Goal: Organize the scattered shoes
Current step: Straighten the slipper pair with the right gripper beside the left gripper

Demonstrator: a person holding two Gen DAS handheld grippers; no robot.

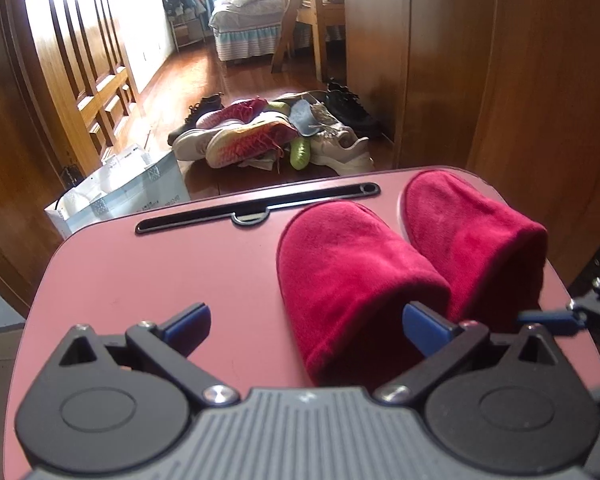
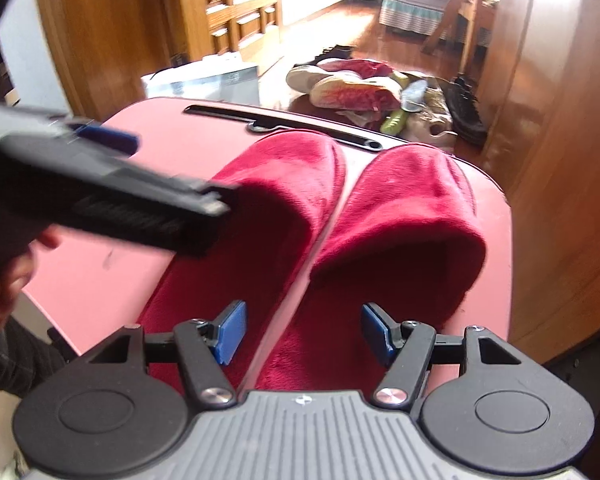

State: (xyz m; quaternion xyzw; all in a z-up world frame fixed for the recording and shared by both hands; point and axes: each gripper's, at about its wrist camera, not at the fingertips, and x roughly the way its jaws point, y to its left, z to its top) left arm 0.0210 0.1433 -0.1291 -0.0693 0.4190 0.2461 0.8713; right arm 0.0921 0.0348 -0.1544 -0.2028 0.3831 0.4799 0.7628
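Left hand-held gripper hung released over the pink surface, fingers wide, nothing pinched; one pad beside the left red slipper. Right hand-held gripper was also released, above both slippers' heels, not pressing. Right red slipper lay just beside its mate, toes toward the surface's slot. Beyond, on the wooden floor: shoe pile, white bag, bed, chair.

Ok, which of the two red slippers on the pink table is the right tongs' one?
On the pink table two red slippers lie side by side. The right slipper lies nearer the table's right edge, ahead of the open right tongs, not under the left tongs.
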